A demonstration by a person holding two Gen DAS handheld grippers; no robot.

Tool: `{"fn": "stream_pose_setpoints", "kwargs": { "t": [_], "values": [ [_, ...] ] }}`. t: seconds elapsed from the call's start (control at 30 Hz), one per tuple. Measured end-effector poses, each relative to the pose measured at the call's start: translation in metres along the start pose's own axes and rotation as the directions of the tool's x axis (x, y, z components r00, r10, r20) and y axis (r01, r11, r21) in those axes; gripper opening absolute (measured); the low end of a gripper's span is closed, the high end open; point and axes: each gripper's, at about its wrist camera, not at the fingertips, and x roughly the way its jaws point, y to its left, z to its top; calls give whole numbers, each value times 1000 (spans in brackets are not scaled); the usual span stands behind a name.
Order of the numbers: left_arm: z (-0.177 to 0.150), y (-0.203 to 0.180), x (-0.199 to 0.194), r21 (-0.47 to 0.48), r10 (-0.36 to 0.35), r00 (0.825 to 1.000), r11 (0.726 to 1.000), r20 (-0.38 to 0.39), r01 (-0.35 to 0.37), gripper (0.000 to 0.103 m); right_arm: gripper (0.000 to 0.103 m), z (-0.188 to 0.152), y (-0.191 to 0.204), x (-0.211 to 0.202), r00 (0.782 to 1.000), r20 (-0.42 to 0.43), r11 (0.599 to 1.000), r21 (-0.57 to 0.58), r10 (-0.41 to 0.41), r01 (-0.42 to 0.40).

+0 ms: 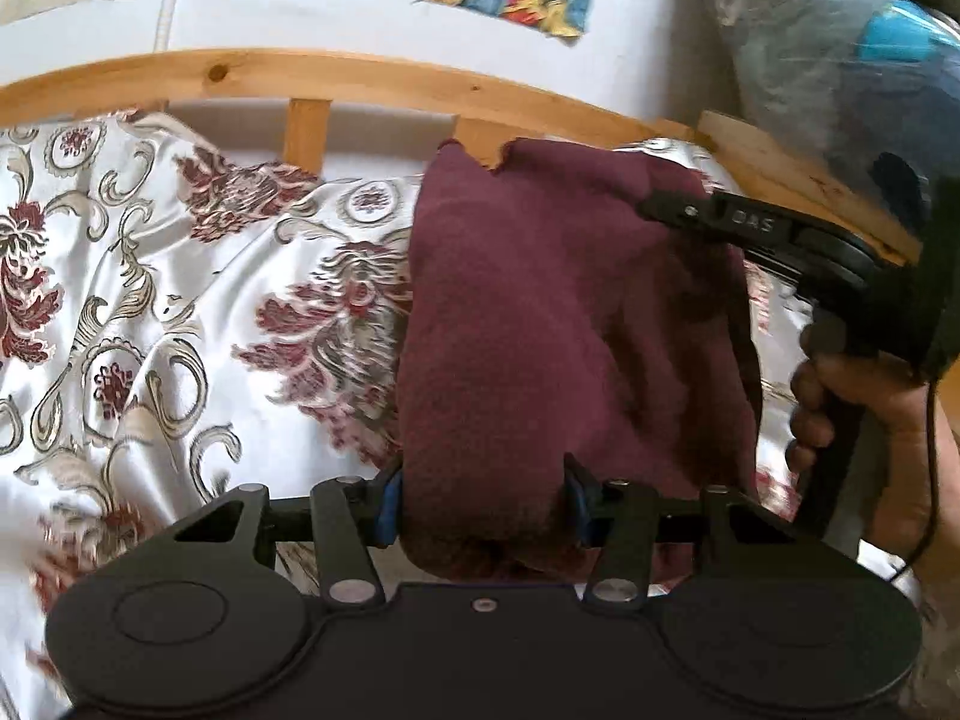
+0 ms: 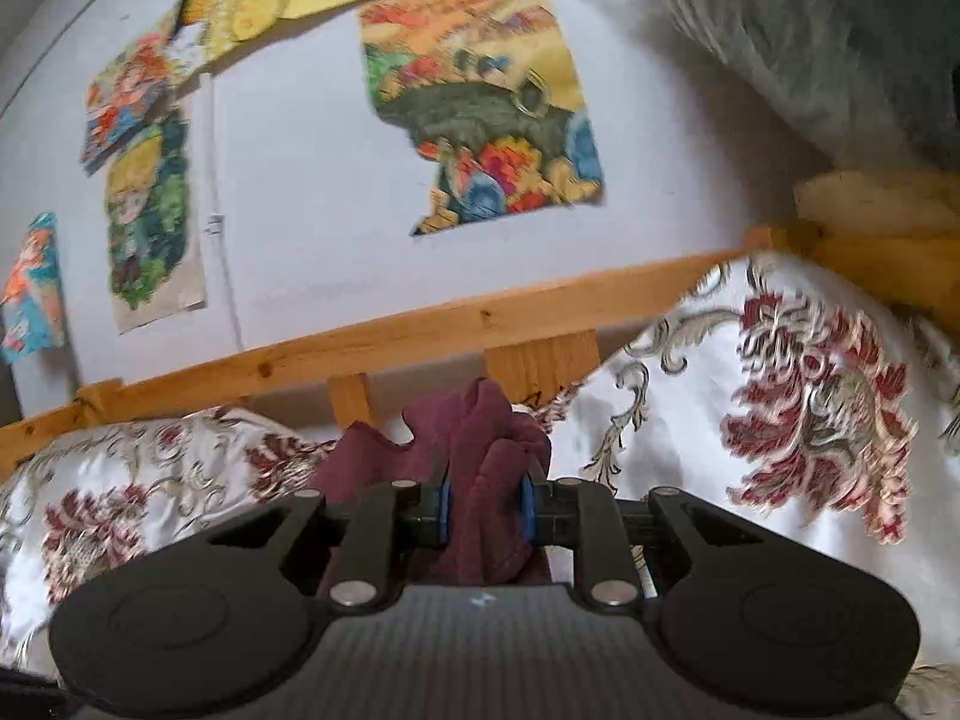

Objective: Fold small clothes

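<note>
Over the floral bedspread (image 1: 150, 300), both claws (image 1: 480, 498) (image 2: 483, 504) pinch the maroon cloth (image 1: 570, 312), apparently stretched lengthwise toward the headboard (image 1: 300, 72).

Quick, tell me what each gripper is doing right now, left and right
Left gripper: closed on a wide fold of the maroon cloth.
Right gripper: closed on a bunched part of the same cloth.

Your left wrist camera looks down along its fingers, close over the maroon cloth (image 1: 570, 324). Your right wrist camera sits nearer level, facing the wall. Both share the cloth, bedspread (image 1: 150, 300) and wooden rail (image 2: 420, 330).
</note>
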Motion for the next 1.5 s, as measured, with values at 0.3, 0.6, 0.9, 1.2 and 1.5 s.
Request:
{"fn": "stream_pose_setpoints", "kwargs": {
  "t": [0.3, 0.6, 0.9, 1.2, 1.5],
  "values": [
    [-10, 29, 34, -147, -24, 998, 989, -60, 15, 60, 26, -31, -17, 51, 990, -122, 997, -29, -75, 72],
    [-16, 34, 40, -220, -19, 995, 976, -95, -3, 82, 62, -36, -21, 46, 968, -197, 987, -52, -157, 149],
    [-13, 35, 20, -282, 61, 991, 955, -123, -94, 101, 103, -43, 4, 0, 951, -278, 986, -131, -136, 103],
    [-11, 22, -22, -226, 186, 974, 951, -131, -212, 101, 103, -49, 13, -45, 906, -301, 954, -128, -299, 272],
    [1, 4, -81, -159, 217, 975, 962, -45, -222, 102, 103, -30, 43, -124, 936, -122, 943, -54, -331, 327]
  ]
}}
